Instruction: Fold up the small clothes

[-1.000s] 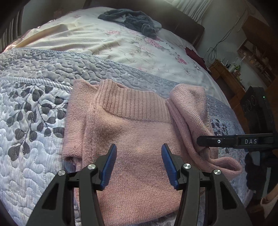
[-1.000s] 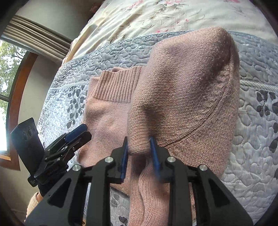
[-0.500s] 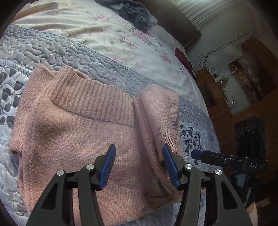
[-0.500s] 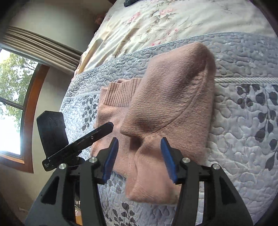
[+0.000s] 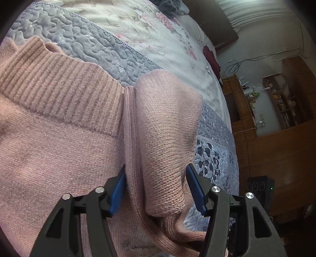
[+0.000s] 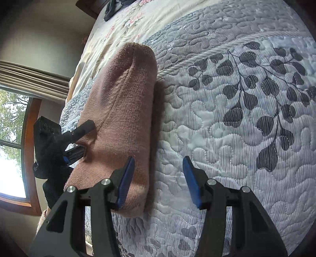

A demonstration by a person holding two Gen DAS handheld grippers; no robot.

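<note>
While left gripper (image 5: pixel 156 189) straddles folded sleeve (image 5: pixel 165 134) wide, right gripper (image 6: pixel 158 181) wide, empty, we risk unfolding pink sweater (image 5: pixel 59 138) if pinch drags.

1. A grey-blue quilted bedspread (image 6: pixel 227 138) with a dark leaf print covers the near part of the bed.
2. Past it lies a cream floral sheet (image 5: pixel 158 37) with pink blossoms.
3. A dark grey crumpled garment (image 5: pixel 169 7) sits at the far end of that sheet.
4. A dark red cloth (image 5: pixel 210 56) lies at the sheet's right edge.
5. A dark headboard (image 5: pixel 219 25) stands behind the bed.
6. Wooden shelves (image 5: pixel 282 100) crowded with small items line the wall, with cables (image 5: pixel 256 59) hanging above.
7. A wood-framed window (image 6: pixel 17 150) shows trees, under pleated curtains (image 6: pixel 29 79).
</note>
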